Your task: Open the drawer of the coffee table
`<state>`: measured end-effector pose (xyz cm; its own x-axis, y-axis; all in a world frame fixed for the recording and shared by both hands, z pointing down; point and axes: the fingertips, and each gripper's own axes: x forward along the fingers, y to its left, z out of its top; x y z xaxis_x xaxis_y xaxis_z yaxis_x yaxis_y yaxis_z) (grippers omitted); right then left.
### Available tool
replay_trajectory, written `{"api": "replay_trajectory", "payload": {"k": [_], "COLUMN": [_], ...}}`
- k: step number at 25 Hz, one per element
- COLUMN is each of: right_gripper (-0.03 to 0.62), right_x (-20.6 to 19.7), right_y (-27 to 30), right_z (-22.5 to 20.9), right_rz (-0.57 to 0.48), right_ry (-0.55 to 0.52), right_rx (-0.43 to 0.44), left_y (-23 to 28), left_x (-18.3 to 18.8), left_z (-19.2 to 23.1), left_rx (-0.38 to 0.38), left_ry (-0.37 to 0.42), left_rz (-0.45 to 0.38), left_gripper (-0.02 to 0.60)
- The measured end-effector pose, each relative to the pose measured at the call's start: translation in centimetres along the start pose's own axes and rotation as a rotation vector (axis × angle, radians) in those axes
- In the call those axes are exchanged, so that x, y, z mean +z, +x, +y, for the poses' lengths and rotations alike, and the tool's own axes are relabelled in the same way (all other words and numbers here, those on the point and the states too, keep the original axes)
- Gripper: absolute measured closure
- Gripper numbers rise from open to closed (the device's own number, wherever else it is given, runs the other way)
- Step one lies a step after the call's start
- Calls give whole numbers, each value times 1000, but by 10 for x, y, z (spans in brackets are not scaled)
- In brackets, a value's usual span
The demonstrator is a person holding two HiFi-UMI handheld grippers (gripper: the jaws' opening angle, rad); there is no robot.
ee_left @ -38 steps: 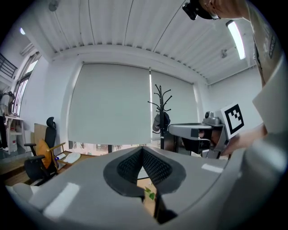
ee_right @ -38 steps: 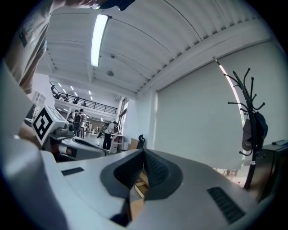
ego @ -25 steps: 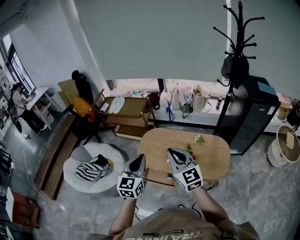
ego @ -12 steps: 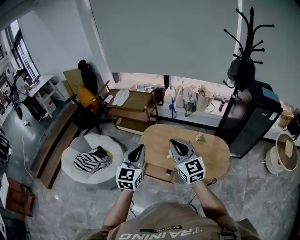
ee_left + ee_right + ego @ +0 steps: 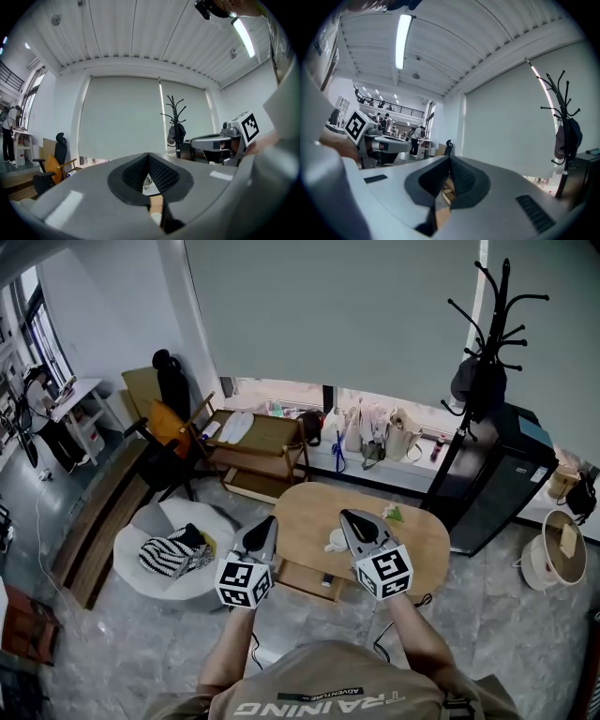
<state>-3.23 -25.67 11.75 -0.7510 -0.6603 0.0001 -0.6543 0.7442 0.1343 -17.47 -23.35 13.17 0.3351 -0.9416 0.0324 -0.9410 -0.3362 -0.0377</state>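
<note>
The oval wooden coffee table (image 5: 412, 549) stands on the grey floor ahead of me. Its drawer (image 5: 302, 581) is pulled out at the near left side, with a small dark thing inside. A white cup (image 5: 336, 542) and a small flower (image 5: 392, 513) sit on the tabletop. My left gripper (image 5: 270, 520) hovers shut and empty above the floor left of the drawer. My right gripper (image 5: 345, 514) is over the tabletop near the cup, also shut and empty. In the left gripper view the pads (image 5: 159, 174) meet, and the right gripper (image 5: 220, 141) shows beside it.
A white round seat with a striped cushion (image 5: 173, 554) stands left of the table. Behind are a wooden trolley (image 5: 258, 451), an armchair (image 5: 159, 442), bags along the window, a coat stand (image 5: 487, 352), a black cabinet (image 5: 506, 474) and a round basket (image 5: 553, 559).
The head view has swung, so the room sits differently in the picture. My left gripper has risen a little and drifted left, away from the drawer. Both grippers stay shut.
</note>
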Motion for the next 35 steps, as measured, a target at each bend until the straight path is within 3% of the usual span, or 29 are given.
{"api": "replay_trajectory", "payload": {"k": [7,18,35], "right_gripper": [589,589,589], "right_x": [2,-1,-10], "right_y": [0,11,0], "right_z": [-15,-6,-6], "right_rz": [0,-22,-9], "right_ry": [5,14,51], "right_rx": [-26,-32,-54], "left_y": [-5,-7,-10], "left_x": [5,-1,-17], "left_z": [12,13,10], "left_rx": [41,18,15], "left_ry": [38,71,-8], "left_rz": [3,15,14], "left_gripper": [575,575,575]}}
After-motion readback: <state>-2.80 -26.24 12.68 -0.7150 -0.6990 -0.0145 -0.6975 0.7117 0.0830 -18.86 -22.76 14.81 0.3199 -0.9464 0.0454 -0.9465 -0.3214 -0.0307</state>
